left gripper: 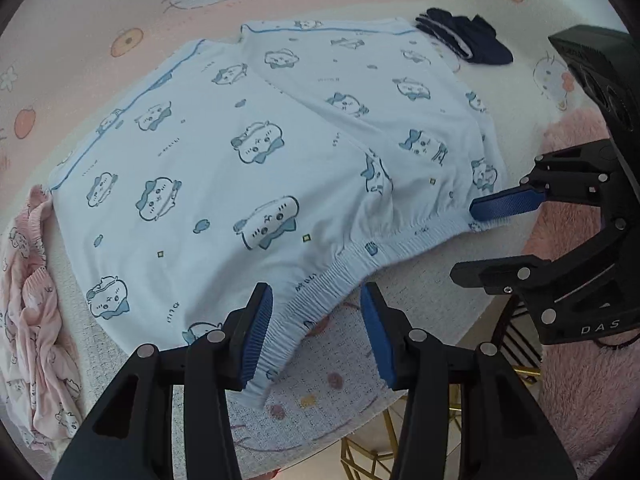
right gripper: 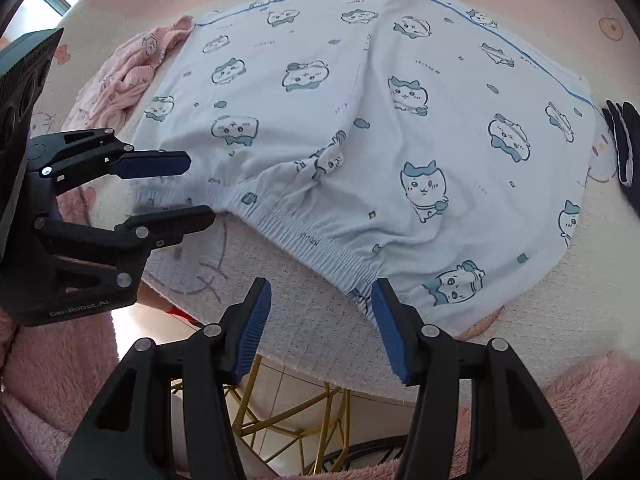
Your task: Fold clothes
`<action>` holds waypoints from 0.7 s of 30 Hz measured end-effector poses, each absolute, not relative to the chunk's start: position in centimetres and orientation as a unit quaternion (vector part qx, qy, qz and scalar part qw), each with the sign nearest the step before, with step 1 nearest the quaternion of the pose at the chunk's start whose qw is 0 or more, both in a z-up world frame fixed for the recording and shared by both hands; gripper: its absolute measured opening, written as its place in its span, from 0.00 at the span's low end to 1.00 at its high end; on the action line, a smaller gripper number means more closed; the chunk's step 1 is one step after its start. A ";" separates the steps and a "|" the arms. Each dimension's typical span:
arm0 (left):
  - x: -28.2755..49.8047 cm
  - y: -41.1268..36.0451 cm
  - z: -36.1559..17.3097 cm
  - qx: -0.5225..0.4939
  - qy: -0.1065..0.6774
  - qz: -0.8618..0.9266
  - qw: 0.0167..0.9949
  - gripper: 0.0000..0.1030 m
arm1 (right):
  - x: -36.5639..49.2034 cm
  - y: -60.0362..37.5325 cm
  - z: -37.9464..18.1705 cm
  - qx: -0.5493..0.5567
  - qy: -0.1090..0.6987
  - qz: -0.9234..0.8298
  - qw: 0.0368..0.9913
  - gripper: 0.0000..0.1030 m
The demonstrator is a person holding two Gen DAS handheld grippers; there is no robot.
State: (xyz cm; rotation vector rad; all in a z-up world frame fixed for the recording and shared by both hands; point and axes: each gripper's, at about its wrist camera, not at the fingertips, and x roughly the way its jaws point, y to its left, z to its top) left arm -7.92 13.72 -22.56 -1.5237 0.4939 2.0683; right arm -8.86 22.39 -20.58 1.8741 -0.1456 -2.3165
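Light blue shorts (left gripper: pixel 256 152) with a cartoon print lie spread flat on the table, elastic waistband (left gripper: pixel 340 276) toward me. They also show in the right wrist view (right gripper: pixel 360 120). My left gripper (left gripper: pixel 316 332) is open, its jaws on either side of the waistband's left end. My right gripper (right gripper: pixel 320 324) is open, its jaws just in front of the waistband's right end. Each gripper shows in the other's view: the right gripper (left gripper: pixel 500 236) at the waistband's right corner, the left gripper (right gripper: pixel 192 188) at its left corner, both open.
A crumpled pink garment (left gripper: pixel 32 312) lies left of the shorts. A dark navy garment (left gripper: pixel 464 40) lies at the far right. The table has a pink cartoon cloth (left gripper: pixel 80 8). A fluffy pink cover (left gripper: pixel 580 380) is at the right, and gold chair legs (right gripper: pixel 288 412) are below the table edge.
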 end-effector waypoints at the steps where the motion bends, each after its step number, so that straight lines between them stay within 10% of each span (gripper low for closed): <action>1: -7.7 13.9 -22.8 -0.565 0.193 0.761 0.254 0.47 | -9.0 22.3 -20.9 0.627 -0.040 -0.775 0.074 0.52; 21: -8.8 13.0 -21.2 -0.553 0.098 0.794 0.232 0.47 | -9.0 25.1 -20.3 0.591 -0.077 -0.802 0.041 0.58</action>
